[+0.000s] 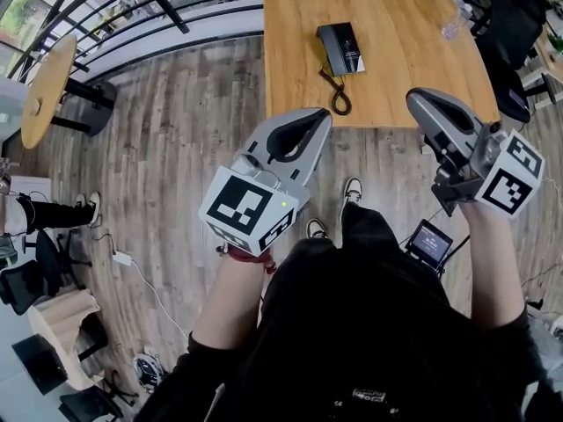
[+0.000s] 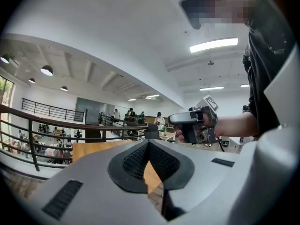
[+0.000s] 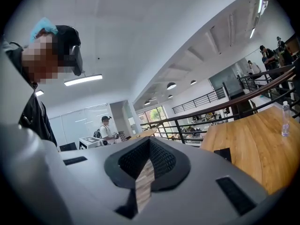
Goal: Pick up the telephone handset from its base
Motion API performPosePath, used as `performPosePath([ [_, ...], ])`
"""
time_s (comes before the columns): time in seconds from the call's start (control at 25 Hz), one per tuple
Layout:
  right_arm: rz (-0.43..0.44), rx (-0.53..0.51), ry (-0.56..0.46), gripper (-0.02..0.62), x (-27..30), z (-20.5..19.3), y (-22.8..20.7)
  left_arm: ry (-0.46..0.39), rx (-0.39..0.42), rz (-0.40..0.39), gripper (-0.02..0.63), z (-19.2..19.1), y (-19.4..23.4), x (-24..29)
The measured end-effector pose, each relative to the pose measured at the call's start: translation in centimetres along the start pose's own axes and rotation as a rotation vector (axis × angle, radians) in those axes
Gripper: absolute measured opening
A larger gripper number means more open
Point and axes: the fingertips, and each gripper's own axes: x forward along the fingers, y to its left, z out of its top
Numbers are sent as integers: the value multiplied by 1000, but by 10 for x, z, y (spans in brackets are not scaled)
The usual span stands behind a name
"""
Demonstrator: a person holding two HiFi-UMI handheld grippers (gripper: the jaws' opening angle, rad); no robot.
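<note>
The black telephone [image 1: 339,48] lies on the wooden table [image 1: 396,77], handset resting on its base, with its coiled cord [image 1: 339,97] trailing to the table's near edge. My left gripper [image 1: 322,118] is shut and empty, held over the floor just short of that edge, below the phone. The right gripper [image 1: 413,100] is also shut and empty, at the table's edge to the right of the phone. In the left gripper view the left gripper [image 2: 148,142] points over the tabletop. In the right gripper view the right gripper [image 3: 150,140] has the phone [image 3: 223,154] to its right.
A clear water bottle [image 1: 455,21] stands at the table's far right. Dark chairs [image 1: 515,33] sit along the right side. A black railing [image 1: 158,16] runs at the back left, with a round wooden table [image 1: 48,90] at the left. A small screen [image 1: 430,243] hangs by my right leg.
</note>
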Motion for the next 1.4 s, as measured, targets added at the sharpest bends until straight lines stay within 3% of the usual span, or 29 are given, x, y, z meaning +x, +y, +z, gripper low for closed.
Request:
performPosePath([
  [0.2,21,-6,-8,17,17,15,-19,5,0,23,6,6,20,11],
  [0.68,-7,-5,-53,17,3,71,-121,-17,10,-27,6,38,44,123],
  [1.08,16,35,-63,17,-20,99,-201,3,-18,-12,6,52,56,200],
  [1.4,29,67,-67,17,-13,102,-226,45,-32,-1,6,49,72,217],
])
